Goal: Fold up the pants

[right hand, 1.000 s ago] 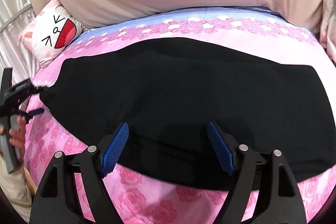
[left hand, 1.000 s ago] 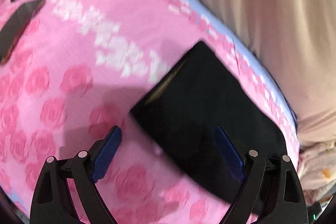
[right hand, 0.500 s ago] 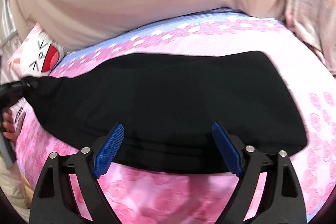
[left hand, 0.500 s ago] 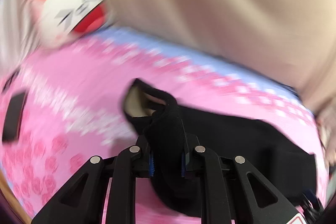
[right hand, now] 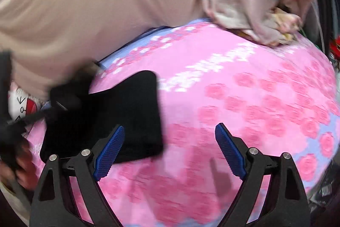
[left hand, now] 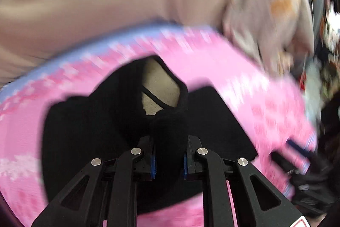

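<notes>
Pants (left hand: 212, 120), black, pale inside, bunched in clamped left hand-held gripper (left hand: 169, 160); right hand-held gripper (right hand: 170, 152) spread, empty.

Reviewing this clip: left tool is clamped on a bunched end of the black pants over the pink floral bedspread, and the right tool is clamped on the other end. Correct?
Not quite. The right tool is open with nothing between its fingers, over the bare pink bedspread, as the right wrist view shows. The rest stands: the left tool is clamped on a bunched end of the black pants.

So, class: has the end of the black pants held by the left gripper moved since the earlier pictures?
Yes. The pants end has been carried across the pink bedspread, away from the cartoon pillow.
</notes>
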{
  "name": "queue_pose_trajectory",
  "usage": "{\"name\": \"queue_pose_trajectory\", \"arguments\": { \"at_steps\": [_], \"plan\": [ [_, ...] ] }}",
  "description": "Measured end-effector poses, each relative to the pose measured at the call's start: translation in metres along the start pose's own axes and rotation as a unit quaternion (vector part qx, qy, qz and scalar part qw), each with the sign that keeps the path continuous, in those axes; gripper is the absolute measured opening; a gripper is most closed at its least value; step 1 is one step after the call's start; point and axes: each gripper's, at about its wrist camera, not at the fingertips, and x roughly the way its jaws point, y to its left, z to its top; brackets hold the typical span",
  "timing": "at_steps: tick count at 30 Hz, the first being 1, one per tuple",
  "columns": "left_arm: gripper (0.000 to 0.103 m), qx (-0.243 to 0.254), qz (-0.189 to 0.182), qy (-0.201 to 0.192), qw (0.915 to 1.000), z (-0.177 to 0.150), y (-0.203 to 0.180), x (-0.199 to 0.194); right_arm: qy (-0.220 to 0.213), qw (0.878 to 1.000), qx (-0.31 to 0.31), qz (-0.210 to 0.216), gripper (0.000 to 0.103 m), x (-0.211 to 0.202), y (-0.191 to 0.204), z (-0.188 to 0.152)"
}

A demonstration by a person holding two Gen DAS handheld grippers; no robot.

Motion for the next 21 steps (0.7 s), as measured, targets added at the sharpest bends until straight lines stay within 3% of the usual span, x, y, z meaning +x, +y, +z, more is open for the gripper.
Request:
{"name": "queue_pose_trajectory", "arguments": {
  "at_steps": [1, 4, 5, 7, 8, 11, 13, 16, 21],
  "plan": [
    [0.014, 0.011, 0.019, 0.014, 0.9997, -0.006, -0.013, 0.014, 0.001, 1.000, 0.006, -0.003, 0.085, -0.003, -0.009, 0.000],
    [0.019, 0.043, 0.098, -0.015, 0.9941, -0.021, -0.039, 0.017, 0.000, 1.000, 0.014, -0.010, 0.085, -0.010, -0.028, 0.000],
    [0.036, 0.042, 0.093, -0.013, 0.9947, -0.021, -0.042, 0.011, 0.001, 1.000, 0.015, -0.010, 0.085, -0.011, -0.031, 0.001],
    [0.059, 0.024, 0.027, -0.010, 0.9993, -0.017, -0.043, -0.009, 0.006, 1.000, 0.018, -0.002, 0.085, -0.012, -0.036, 0.004],
    [0.063, 0.018, 0.005, -0.028, 0.9994, -0.015, -0.044, -0.027, 0.007, 1.000, 0.019, 0.005, 0.085, -0.012, -0.036, 0.007],
    [0.082, 0.041, 0.001, -0.081, 0.9959, -0.016, -0.051, -0.069, 0.007, 0.999, 0.015, 0.043, 0.085, -0.010, -0.029, 0.025],
    [0.084, 0.042, 0.016, -0.105, 0.9934, -0.016, -0.041, -0.092, 0.013, 0.997, 0.000, 0.078, 0.091, -0.007, -0.012, 0.038],
    [0.085, 0.013, 0.054, -0.093, 0.9941, -0.020, -0.003, -0.107, 0.049, 0.990, -0.046, 0.123, 0.096, 0.011, 0.027, 0.050],
    [0.084, -0.061, 0.169, -0.065, 0.9815, -0.038, 0.079, -0.115, 0.114, 0.975, -0.100, 0.164, 0.096, 0.057, 0.086, 0.046]
  ]
}}
